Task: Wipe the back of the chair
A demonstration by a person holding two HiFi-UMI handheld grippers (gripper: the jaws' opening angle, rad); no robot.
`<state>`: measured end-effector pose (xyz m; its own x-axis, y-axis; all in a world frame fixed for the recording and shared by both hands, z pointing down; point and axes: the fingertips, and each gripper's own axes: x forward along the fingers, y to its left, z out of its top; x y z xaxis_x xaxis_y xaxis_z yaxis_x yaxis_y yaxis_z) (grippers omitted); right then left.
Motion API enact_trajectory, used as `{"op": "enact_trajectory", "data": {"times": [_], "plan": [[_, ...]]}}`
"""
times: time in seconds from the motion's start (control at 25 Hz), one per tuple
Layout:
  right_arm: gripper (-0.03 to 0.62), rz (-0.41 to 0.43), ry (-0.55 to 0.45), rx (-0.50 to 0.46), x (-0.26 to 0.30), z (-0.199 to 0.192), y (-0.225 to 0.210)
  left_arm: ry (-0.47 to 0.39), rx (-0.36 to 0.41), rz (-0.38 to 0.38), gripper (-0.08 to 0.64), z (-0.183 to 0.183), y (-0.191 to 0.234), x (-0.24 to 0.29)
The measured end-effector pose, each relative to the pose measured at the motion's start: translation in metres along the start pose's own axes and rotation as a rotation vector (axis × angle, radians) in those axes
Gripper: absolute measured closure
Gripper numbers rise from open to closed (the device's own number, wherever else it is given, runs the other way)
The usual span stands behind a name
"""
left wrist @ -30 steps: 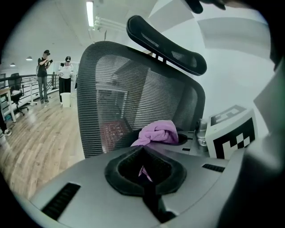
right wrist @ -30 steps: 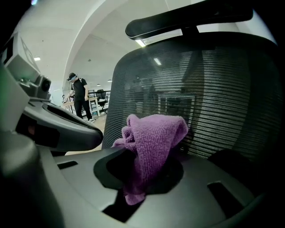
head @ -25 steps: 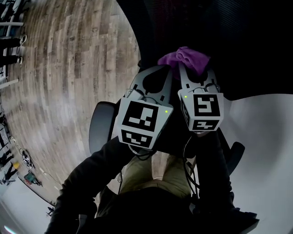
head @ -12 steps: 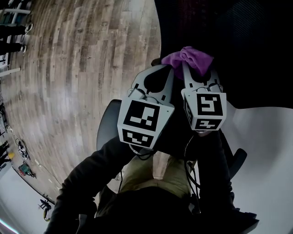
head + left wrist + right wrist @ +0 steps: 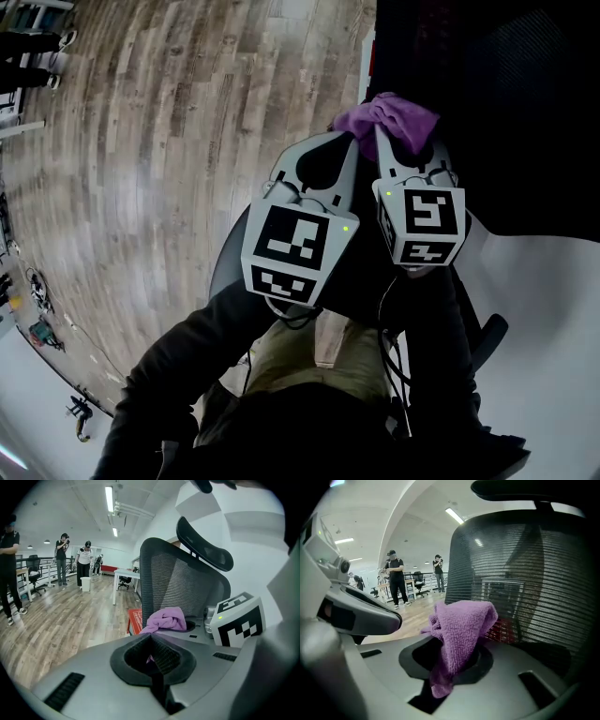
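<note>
A black mesh chair back (image 5: pixel 487 112) (image 5: pixel 173 583) (image 5: pixel 525 573) stands upright just ahead, with a headrest (image 5: pixel 206 545) above it. My right gripper (image 5: pixel 398 139) (image 5: pixel 454 648) is shut on a bunched purple cloth (image 5: pixel 384 117) (image 5: pixel 461 630) (image 5: pixel 166 619), which it holds close to the mesh near the back's left edge. My left gripper (image 5: pixel 349 139) (image 5: pixel 151 637) is shut right beside it on the left, its tips at the cloth, with nothing clearly gripped.
Wooden floor (image 5: pixel 159 141) stretches out to the left. Several people (image 5: pixel 61 557) (image 5: pixel 396 578) stand far off by desks and chairs. A white table (image 5: pixel 125 573) and a red box (image 5: pixel 135 620) lie beyond the chair. A white wall rises at the right.
In the head view the chair back's left edge has slid to the right, so both grippers and the cloth now sit nearer that edge. Both grips look the same.
</note>
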<state>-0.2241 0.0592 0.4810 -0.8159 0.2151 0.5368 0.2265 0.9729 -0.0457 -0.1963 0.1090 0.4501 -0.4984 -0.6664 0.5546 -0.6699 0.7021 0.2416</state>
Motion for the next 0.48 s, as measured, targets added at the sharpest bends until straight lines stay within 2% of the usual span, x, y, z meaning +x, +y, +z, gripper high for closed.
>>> {"op": "enact_trajectory", "data": {"times": [0.48], "plan": [[0.523,0.029,0.001,-0.022,0.02,0.007,0.029,-0.006,-0.024,0.037,0.56,-0.006,0.032,-0.017]]}}
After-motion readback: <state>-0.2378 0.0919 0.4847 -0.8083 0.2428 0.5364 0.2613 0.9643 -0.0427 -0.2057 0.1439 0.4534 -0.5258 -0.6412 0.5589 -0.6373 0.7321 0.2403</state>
